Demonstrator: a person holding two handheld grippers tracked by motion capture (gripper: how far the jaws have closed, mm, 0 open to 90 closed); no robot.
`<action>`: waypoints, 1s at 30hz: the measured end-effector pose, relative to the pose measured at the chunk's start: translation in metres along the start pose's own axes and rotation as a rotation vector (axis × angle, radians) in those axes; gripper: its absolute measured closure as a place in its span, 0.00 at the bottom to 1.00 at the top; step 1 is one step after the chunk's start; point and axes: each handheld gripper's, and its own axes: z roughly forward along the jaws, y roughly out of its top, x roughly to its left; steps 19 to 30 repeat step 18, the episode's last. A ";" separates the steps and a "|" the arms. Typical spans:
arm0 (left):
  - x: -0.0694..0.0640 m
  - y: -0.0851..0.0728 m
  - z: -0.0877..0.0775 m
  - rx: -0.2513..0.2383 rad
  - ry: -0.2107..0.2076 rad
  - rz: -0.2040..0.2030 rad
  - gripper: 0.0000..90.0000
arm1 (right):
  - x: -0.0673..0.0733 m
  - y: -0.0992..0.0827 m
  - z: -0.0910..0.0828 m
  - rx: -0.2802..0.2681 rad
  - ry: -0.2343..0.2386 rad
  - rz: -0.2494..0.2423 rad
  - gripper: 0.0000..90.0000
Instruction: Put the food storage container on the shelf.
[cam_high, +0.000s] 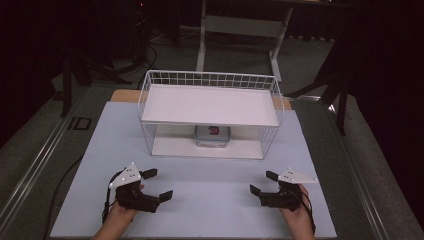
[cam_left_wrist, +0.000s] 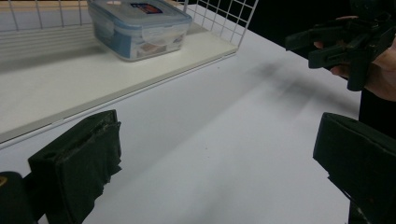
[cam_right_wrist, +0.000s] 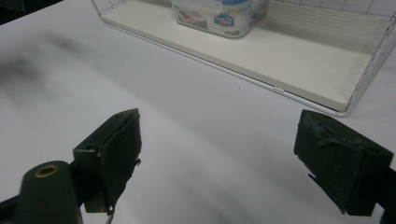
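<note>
Container (cam_high: 213, 135) with clip lid, on lower shelf of wire rack (cam_high: 210, 80), centred under upper shelf, back from front edge.

High view: left gripper (cam_high: 154, 185) and right gripper (cam_high: 263, 182) both low on white table (cam_high: 210, 200), jaws spread wide, holding nothing. Container ahead of both, roughly midway between them, well apart from either.

Left gripper view: jaws wide, empty, aimed across table. Container (cam_left_wrist: 139, 27) up left on bottom board, near rack's side mesh. Right gripper (cam_left_wrist: 322, 44) farther off at upper right.

Right gripper view: jaws wide, nothing between. Container (cam_right_wrist: 219, 14) at top, set back on board, front rim of rack between it and jaws.

Risks, as judged: low clearance under upper shelf, so a high reach would likely knock gripper top plate against the wire. Smooth plastic sides could slip from a shallow pinch. Dragging out one-handed could catch container on board edge and tip it.
</note>
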 end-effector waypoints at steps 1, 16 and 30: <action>0.001 -0.001 0.000 -0.001 0.005 -0.008 0.02 | -0.001 0.000 0.001 0.003 0.006 -0.003 0.16; -0.001 -0.005 -0.008 -0.012 0.033 0.018 0.02 | -0.005 -0.007 0.018 0.039 0.009 -0.030 0.17; -0.002 -0.005 -0.009 -0.014 0.032 0.020 0.02 | -0.004 -0.005 0.020 0.042 0.015 -0.033 0.17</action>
